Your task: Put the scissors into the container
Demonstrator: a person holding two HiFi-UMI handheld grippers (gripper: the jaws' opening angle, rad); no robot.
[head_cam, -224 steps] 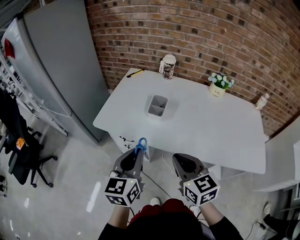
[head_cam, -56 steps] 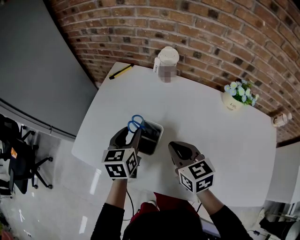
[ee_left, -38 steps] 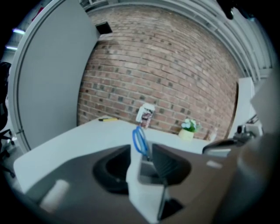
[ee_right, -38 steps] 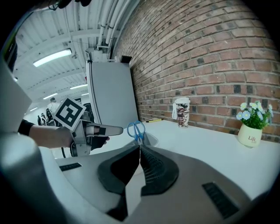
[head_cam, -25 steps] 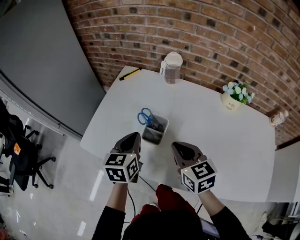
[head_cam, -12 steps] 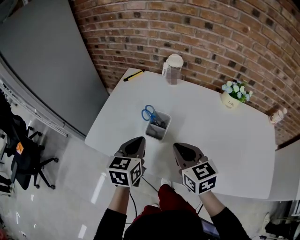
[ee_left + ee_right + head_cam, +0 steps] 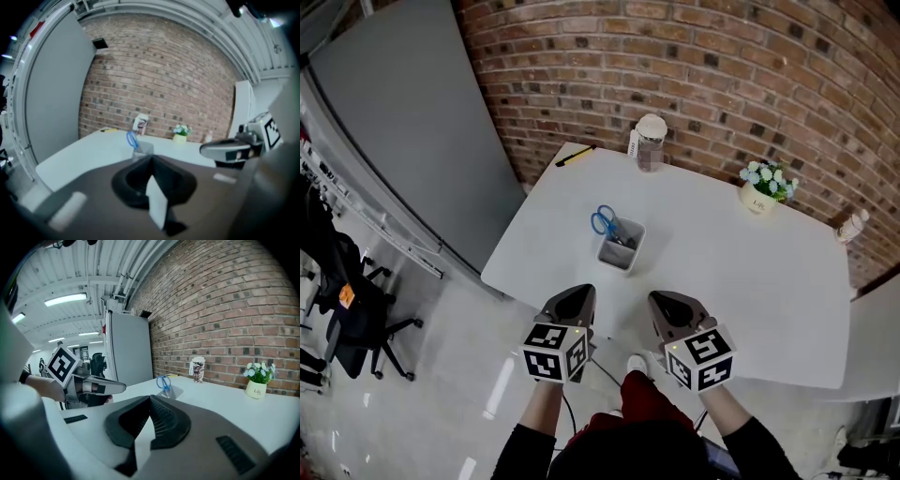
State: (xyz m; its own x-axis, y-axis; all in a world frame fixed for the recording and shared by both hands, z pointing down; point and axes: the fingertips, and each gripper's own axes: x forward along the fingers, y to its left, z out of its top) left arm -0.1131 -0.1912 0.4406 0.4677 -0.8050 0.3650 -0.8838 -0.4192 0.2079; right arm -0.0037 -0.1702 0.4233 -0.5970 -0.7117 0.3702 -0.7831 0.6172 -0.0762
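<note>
Head view: scissors [image 7: 604,221] standing in the container [image 7: 622,251] on the white table [image 7: 750,272].
My left gripper [image 7: 579,292] and right gripper [image 7: 664,300] hover by the near edge, both jaws closed on nothing.

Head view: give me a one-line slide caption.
Scissors stand in the container on the table; left gripper and right gripper hover shut and empty nearby.

The table [image 7: 750,281] lies open across its right half, from near edge to middle. Left of centre the container [image 7: 621,251] stands in the way, with scissors [image 7: 604,222] sticking up from it. Along the far edge stand a pen [image 7: 576,156], a lidded cup [image 7: 651,142], a flower pot [image 7: 761,192] and a small bottle [image 7: 850,226], with the brick wall [image 7: 722,84] close behind.
</note>
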